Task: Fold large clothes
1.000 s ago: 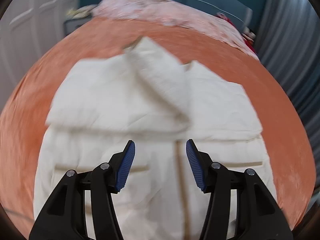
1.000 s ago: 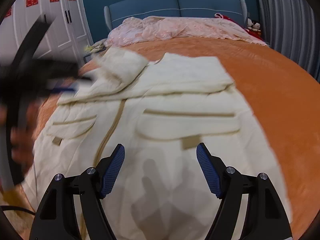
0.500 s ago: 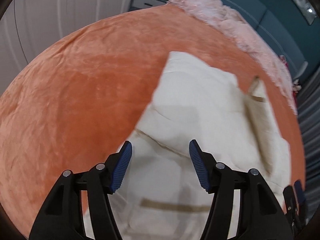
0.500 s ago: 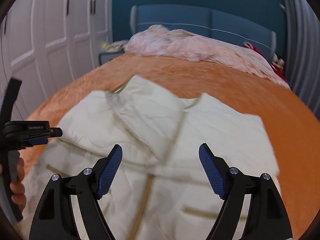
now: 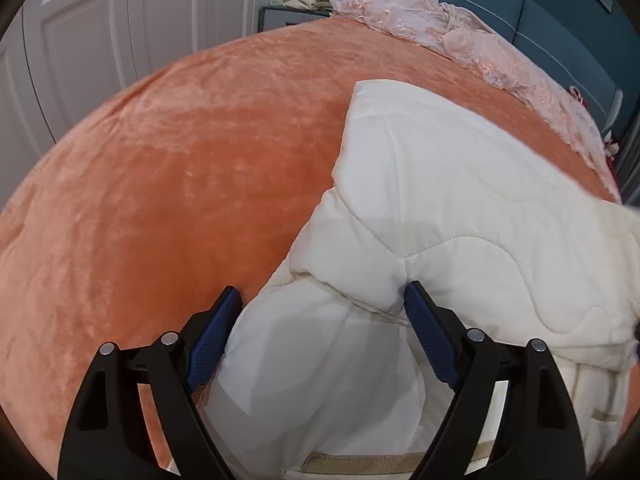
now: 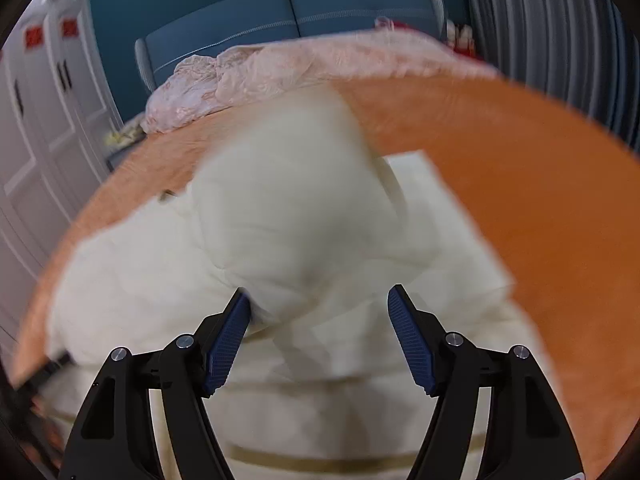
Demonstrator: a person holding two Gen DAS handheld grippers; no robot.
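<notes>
A cream quilted jacket (image 5: 460, 208) lies spread on the orange blanket (image 5: 168, 184), sleeves folded across its front. My left gripper (image 5: 323, 290) hangs low over the jacket's left edge. Its jaws are opening wide, and a puffy fold of the edge lies between them without being pinched. In the right wrist view the jacket (image 6: 280, 208) is blurred by motion. My right gripper (image 6: 318, 292) is close above its bulging upper middle. Those jaws are closing, with a hump of fabric between the blue pads (image 6: 224, 344) but no visible squeeze.
Crumpled pink bedding (image 5: 448, 32) lies at the head of the bed below a blue headboard (image 6: 304, 16). White wardrobe doors (image 5: 100, 40) stand at the left, grey curtains (image 6: 560, 40) at the right. Bare orange blanket (image 6: 540, 200) surrounds the jacket.
The left gripper dropped to the jacket's left edge and its jaws spread wider. The right gripper swung across and nearer to the jacket's upper part, its jaws a little narrower.
</notes>
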